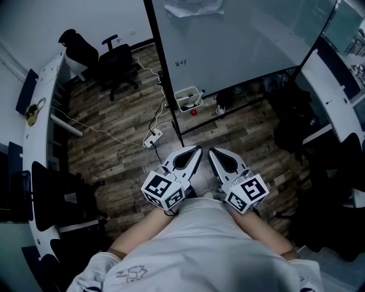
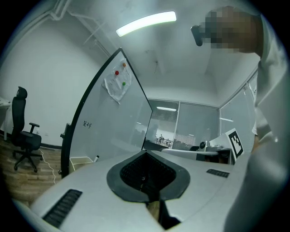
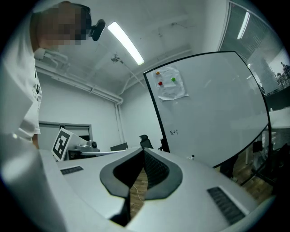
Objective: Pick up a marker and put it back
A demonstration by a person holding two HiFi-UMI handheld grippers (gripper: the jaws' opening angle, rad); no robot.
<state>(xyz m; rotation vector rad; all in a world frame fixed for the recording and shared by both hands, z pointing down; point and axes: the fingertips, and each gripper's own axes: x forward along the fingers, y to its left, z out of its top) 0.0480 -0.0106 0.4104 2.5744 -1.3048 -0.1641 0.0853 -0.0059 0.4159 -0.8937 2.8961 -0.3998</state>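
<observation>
Open wood floor [image 1: 242, 137] lies ahead of the right gripper [image 1: 212, 151]; whiteboard frame post [image 1: 173, 111] and power strip [image 1: 153, 138] stand ahead of the left gripper [image 1: 198, 150].

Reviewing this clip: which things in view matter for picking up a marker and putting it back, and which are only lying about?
Belongs to the job: left claw, right claw, both shut and empty; white bin at the whiteboard foot, holding what look like markers.

Lying about: red ball, power strip, office chair, paper on the board.
</observation>
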